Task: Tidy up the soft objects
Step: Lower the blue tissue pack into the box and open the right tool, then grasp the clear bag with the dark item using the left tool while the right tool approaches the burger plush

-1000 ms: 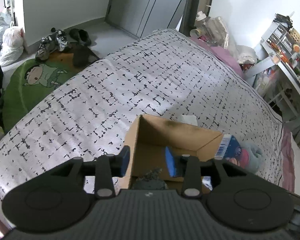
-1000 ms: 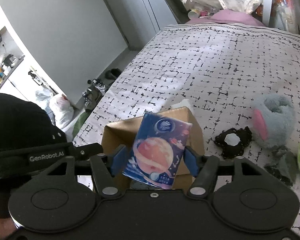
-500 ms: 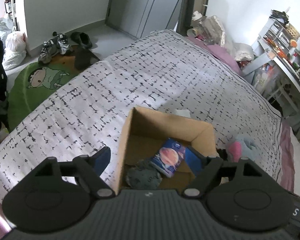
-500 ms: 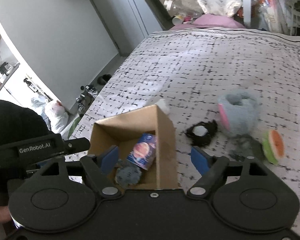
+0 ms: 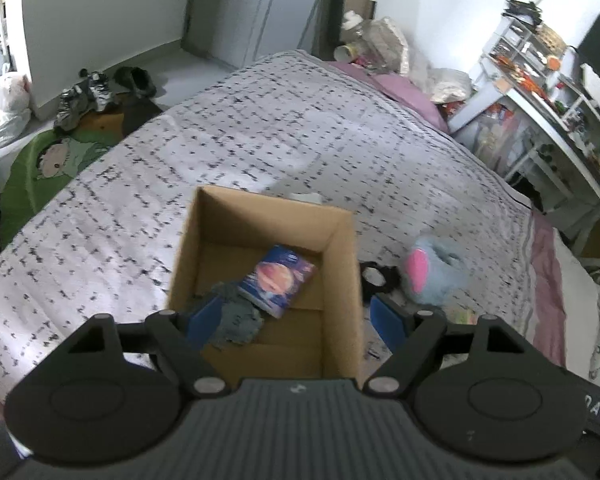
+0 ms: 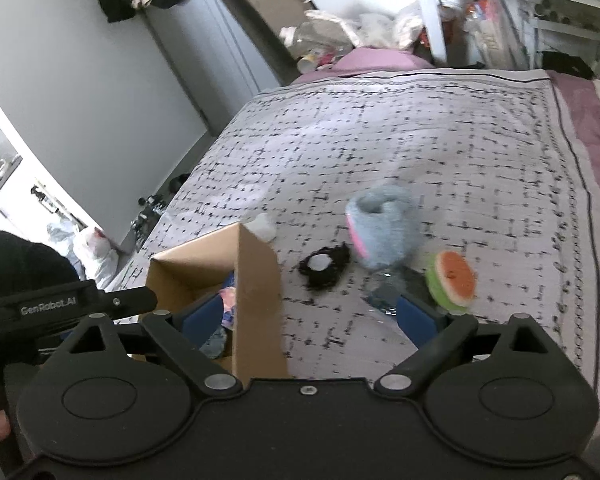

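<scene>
Cardboard box (image 5: 342, 280) sits open-topped on the bed w/ the black-and-white patterned cover (image 5: 260, 132). Inside it: a blue tissue pack (image 5: 276, 280) printed w/ a planet, lying tilted against a grey fuzzy item (image 5: 236, 316) near the box's near-left corner. Both rest on the box floor, touching each other.

Left gripper (image 5: 296, 320) hangs above the near edge of the box, jaws spread wide & holding nothing; its left blue pad is over the grey item inside the box, its right pad outside the box's right wall. No contact w/ the box that I can make out.

Right gripper (image 6: 310, 316) is over the bed just right of the box, jaws opening, nothing gripped (the box's right wall stands between the pads in that view, but they don't press on it).

Still out on the cover, right of the box: a black fuzzy piece w/ a white centre (image 6: 324, 266), closest to the box; a blue-grey plush w/ pink inside (image 6: 384, 228) just beyond it; a watermelon-slice plush (image 6: 452, 278) further right; a dark crumpled item (image 6: 384, 294) in front of the blue-grey plush, too blurred to identify. A small white thing (image 6: 262, 227) lies behind the box's far corner.

Shoes (image 5: 82, 100) & a green cartoon mat (image 5: 40, 168) are on the floor left of the bed.
</scene>
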Demonstrator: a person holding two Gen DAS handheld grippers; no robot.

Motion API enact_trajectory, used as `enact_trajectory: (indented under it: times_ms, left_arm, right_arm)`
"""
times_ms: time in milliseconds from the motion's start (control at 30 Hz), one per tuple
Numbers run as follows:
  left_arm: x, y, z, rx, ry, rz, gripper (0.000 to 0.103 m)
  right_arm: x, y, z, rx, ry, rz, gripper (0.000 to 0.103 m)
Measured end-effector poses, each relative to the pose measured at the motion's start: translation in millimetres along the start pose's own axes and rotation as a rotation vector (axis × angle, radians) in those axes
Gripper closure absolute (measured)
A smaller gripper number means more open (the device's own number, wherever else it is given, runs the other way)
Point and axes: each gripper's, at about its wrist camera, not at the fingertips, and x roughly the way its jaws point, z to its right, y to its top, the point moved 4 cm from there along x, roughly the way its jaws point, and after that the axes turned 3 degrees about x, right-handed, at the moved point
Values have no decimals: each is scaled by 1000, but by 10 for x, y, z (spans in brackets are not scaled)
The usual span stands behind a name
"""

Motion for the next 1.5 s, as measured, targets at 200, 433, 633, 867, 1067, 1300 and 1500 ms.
enact_trajectory:
  times_ms: [200,433,633,867,1067,1300,1500]
  left_arm:
    - [-45,-88,251,24,-13,-8,23]
    - [-21,-203,494,26,-20,-34,23]
    - [34,-270,719,54,-22,-43,23]
    - [122,-305,933,63,-35,-45,23]
    - [250,-339,1128,84,-36,-48,23]
    - [505,-400,1303,100,-48,-77,23]
    - [726,-402,1428,112,-50,-89,24]
  right_arm:
    - [-160,-13,260,28,-8,17,4]
    - [-257,-16,581,71,-16,27,4]
    - [-275,-32,811,103,-19,27,4]
    - [-240,-25,1066,150,-16,35,4]
    - [-153,-32,1273,196,-4,27,4]
    - [50,-72,1481,277,22,10,6]
    - [218,-74,1610,331,48,-9,11]
